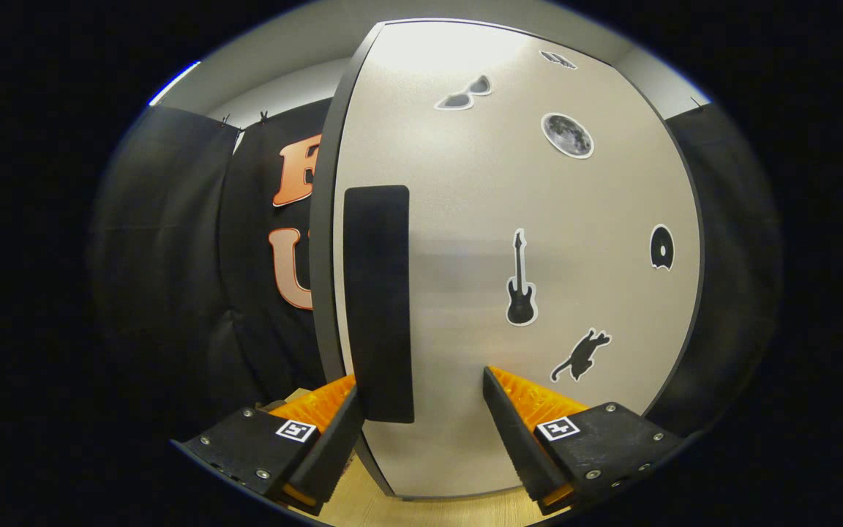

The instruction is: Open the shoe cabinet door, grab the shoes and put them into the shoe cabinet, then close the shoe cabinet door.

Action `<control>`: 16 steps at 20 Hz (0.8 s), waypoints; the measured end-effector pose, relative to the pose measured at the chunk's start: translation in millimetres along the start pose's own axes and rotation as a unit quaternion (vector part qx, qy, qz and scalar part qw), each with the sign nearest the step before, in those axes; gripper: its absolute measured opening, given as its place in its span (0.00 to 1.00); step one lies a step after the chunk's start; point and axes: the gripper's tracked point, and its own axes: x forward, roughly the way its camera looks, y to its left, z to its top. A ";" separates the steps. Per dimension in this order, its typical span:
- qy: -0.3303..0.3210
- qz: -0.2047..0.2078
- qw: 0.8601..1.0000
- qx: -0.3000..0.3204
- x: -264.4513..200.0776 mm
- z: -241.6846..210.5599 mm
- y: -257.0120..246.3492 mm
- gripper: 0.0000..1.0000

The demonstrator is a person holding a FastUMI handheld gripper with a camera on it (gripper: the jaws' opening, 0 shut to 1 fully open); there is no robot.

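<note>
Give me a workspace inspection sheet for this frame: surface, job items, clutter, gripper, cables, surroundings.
Surface: light wood floor beneath the cabinet.
Job's things: shoe cabinet door, pale panel with dark edge, seen close up; tall black handle near its left edge; whether the door is fully shut cannot be told.
Clutter: stickers on the door, including guitar sticker, moon sticker, cat sticker.
Grippers: gripper open, fingers straddling the handle's lower end, right finger apart from it.
Cables: nothing seen.
Surroundings: black cloth wall behind.
</note>
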 end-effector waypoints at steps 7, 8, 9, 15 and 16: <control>0.007 -0.005 1.000 0.007 -4.0 0.6 1.4 0.94; 0.004 -0.005 1.000 0.004 -5.6 2.1 3.0 0.94; 0.003 -0.005 1.000 0.002 -6.2 2.1 2.2 0.95; -0.002 -0.022 1.000 -0.017 -61.7 16.6 -8.5 0.95; -0.002 -0.023 1.000 -0.015 -76.1 18.6 -12.5 0.95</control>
